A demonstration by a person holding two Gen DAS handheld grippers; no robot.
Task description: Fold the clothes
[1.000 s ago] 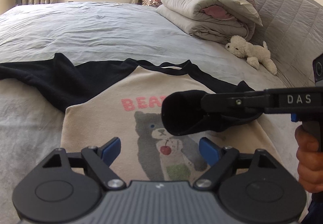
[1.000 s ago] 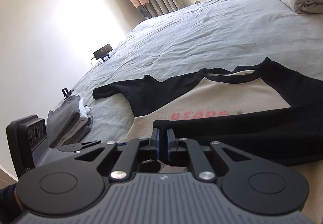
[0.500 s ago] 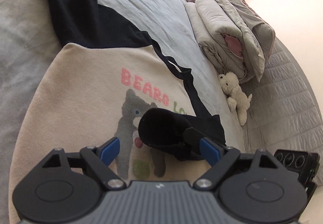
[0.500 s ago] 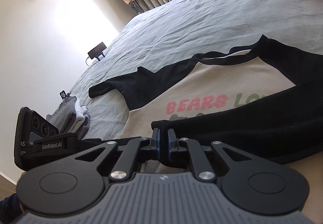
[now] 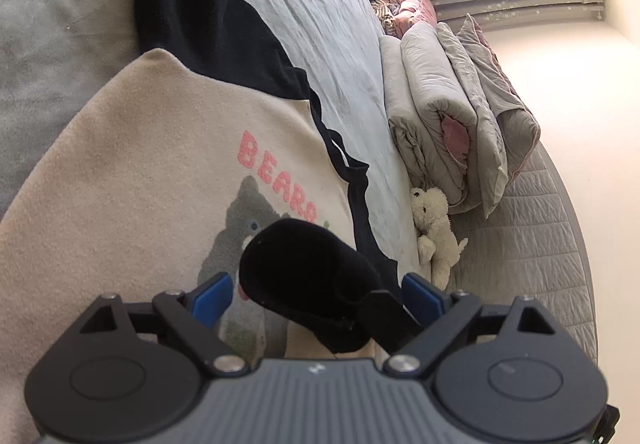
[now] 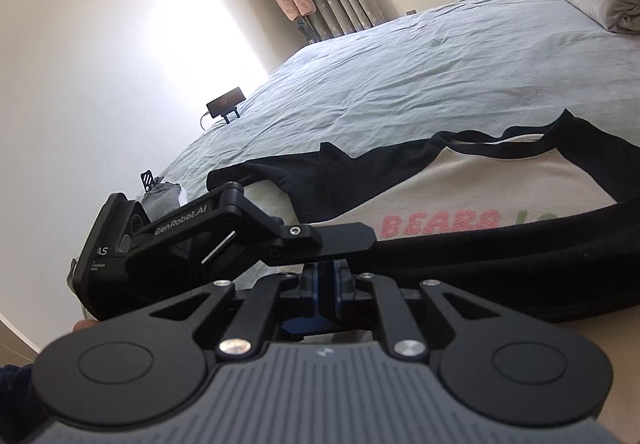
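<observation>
A cream sweatshirt with black sleeves and a pink "BEARS" print lies front up on the grey bed. My right gripper is shut on the cuff of one black sleeve, which is drawn across the chest print. That cuff hangs between the blue pads of my left gripper; the jaws are opening and the pads stand clear of the cloth. In the right wrist view the left gripper reaches in from the left, just over my right fingertips. The other sleeve lies spread flat.
A folded grey duvet stack and a white plush toy sit against the quilted headboard. Folded grey clothes lie at the bed's left edge, near a small black device on a stand. Wrinkled grey sheet stretches beyond the sweatshirt.
My left gripper has rolled and closed in on the cuff, which now sits between its wider jaws. In the right wrist view it came in from the left. The right gripper stays shut on the sleeve.
</observation>
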